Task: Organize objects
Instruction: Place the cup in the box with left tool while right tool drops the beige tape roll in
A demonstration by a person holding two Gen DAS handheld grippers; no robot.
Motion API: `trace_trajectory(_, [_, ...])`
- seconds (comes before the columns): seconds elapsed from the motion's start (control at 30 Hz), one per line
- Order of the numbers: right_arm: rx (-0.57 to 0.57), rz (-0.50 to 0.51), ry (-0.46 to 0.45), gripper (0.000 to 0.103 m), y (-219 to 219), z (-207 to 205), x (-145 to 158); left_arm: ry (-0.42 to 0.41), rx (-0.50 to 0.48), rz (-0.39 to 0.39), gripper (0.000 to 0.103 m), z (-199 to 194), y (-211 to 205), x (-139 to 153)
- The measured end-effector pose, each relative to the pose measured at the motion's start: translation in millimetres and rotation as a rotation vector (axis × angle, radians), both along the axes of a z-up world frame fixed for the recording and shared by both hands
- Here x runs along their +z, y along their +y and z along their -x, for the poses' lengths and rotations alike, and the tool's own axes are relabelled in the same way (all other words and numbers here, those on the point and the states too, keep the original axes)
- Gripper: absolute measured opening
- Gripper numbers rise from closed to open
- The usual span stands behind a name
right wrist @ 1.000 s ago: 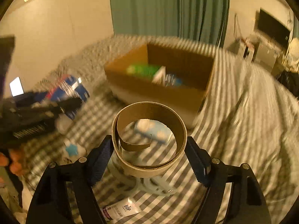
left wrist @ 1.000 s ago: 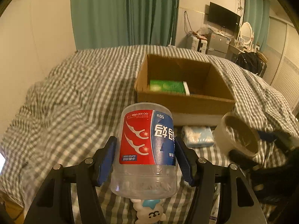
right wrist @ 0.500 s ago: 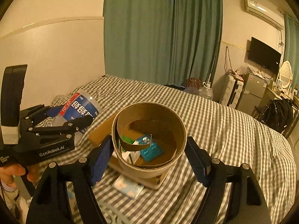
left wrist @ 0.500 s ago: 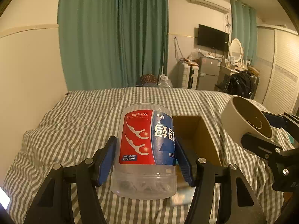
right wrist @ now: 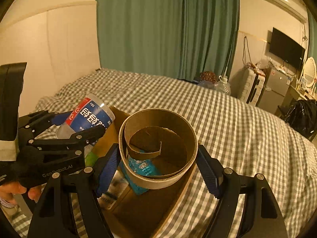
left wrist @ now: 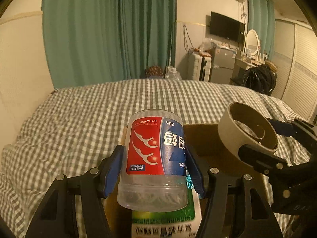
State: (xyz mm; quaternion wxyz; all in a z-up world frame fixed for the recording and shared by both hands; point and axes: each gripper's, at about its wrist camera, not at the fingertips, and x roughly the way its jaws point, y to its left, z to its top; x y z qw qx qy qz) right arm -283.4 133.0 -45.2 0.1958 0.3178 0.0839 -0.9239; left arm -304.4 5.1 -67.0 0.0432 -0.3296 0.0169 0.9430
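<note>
My left gripper (left wrist: 155, 168) is shut on a clear floss-pick jar (left wrist: 154, 152) with a red and blue label, held over the cardboard box (left wrist: 206, 138). My right gripper (right wrist: 158, 165) is shut on a tape roll (right wrist: 158, 148) with a brown cardboard core, also above the box (right wrist: 150, 208). In the right wrist view the jar (right wrist: 91, 119) and left gripper (right wrist: 79, 130) sit at the left. In the left wrist view the tape roll (left wrist: 247, 130) and right gripper (left wrist: 263, 138) hang at the right. Inside the box lie a green packet (left wrist: 164, 220) and a blue packet (right wrist: 142, 168).
The box rests on a bed with a grey checked cover (right wrist: 237, 119). Green curtains (left wrist: 111, 29), a wall TV (left wrist: 225, 29), a small fridge (left wrist: 221, 65) and a black bag (left wrist: 259, 79) stand beyond the bed. A hand (right wrist: 11, 190) holds the left gripper.
Both grippers rose from near the bed surface and moved forward over the box, each still holding its object. The box now lies directly beneath them.
</note>
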Motion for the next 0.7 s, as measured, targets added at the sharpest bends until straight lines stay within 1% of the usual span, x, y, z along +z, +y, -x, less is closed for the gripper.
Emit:
trace_trajectory(0.13, [0.009, 0.023, -0.032, 0.076, 3, 15, -21, -0.014, -0.003, 0.037, 0.063, 11, 7, -15])
trace_trajectory(0.2, [0.027, 0.054, -0.053, 0.077, 5, 16, -26, -0.015, 0.008, 0.039, 0.063, 12, 5, -20])
trace_trajectory(0.27, [0.017, 0.059, -0.055, 0.078, 3, 13, -26, -0.025, 0.026, 0.037, 0.063, 12, 5, -21])
trace_trajectory(0.3, [0.002, 0.059, -0.046, 0.081, 4, 11, -25, -0.031, 0.027, 0.031, 0.064, 12, 4, -22])
trace_trajectory(0.33, [-0.004, 0.06, -0.042, 0.087, 6, 9, -24, -0.039, 0.031, 0.024, 0.065, 11, 5, -22])
trace_trajectory(0.4, [-0.023, 0.07, -0.019, 0.092, 9, -2, -16, -0.036, 0.037, 0.029, 0.075, 7, 5, -17])
trace_trajectory(0.43, [-0.031, 0.08, -0.007, 0.093, 14, -6, -9, -0.023, 0.042, 0.039, 0.084, 3, 7, -13])
trace_trajectory(0.5, [-0.042, 0.09, 0.006, 0.093, 20, -13, 1, 0.002, 0.039, 0.05, 0.091, -6, 9, -4])
trace_trajectory(0.63, [-0.07, 0.081, 0.045, 0.093, 32, -30, 29, 0.03, 0.033, 0.092, 0.092, -27, 13, 20])
trace_trajectory(0.7, [-0.078, 0.077, 0.06, 0.093, 34, -40, 42, 0.045, 0.028, 0.095, 0.092, -39, 15, 35])
